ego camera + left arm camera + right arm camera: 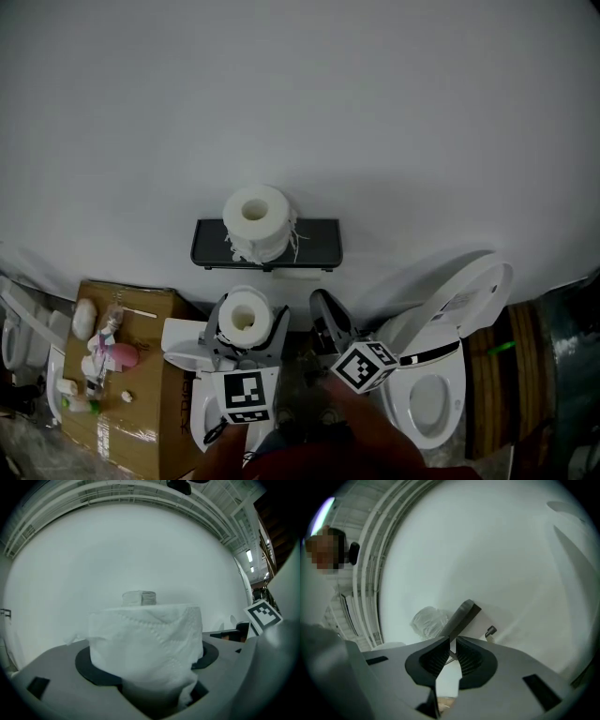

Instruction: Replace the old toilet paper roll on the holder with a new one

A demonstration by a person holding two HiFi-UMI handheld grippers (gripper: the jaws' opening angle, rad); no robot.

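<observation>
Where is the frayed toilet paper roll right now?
Head view, centre: the frayed roll stands on the black wall shelf, left of its middle, above the second roll.

Held roll [145,639] white, embossed; holder [319,242] black; marker cube [366,366] b/w squares; box [159,311] brown.

Shelf and box against the wall
A black shelf [314,242] at centre carries one frayed toilet paper roll [256,220]; a cardboard box [145,394] at lower left bears small pink and white items [120,355].
</observation>
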